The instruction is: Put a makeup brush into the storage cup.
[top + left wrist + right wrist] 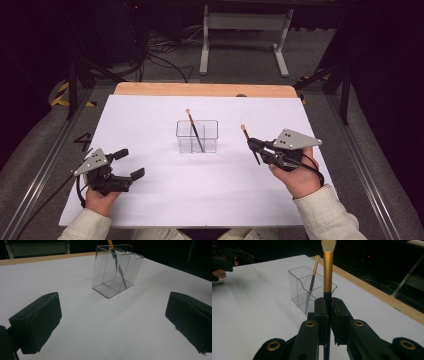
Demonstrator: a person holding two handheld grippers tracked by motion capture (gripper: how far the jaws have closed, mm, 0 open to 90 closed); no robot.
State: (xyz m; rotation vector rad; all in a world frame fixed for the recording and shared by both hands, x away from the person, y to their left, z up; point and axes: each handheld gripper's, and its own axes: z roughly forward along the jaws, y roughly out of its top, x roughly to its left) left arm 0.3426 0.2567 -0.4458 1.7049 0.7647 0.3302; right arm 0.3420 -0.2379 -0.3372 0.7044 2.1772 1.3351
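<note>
A clear plastic holder point(197, 136) point(116, 270) point(308, 288) stands mid-table with one makeup brush point(194, 131) point(312, 286) leaning inside it. My right gripper point(255, 145) point(327, 305) is to its right, shut on a second brush point(249, 142) point(327, 272) with a black handle, gold ferrule and pale bristles pointing up and away. My left gripper point(129, 164) point(112, 322) rests at the front left, open, nothing between its fingers point(37, 320), and points toward the holder.
White sheet point(165, 190) covers the table; a wooden edge point(200, 90) runs along the far side. Metal rails flank the table, and a white stand point(245, 30) and cables lie on the floor beyond.
</note>
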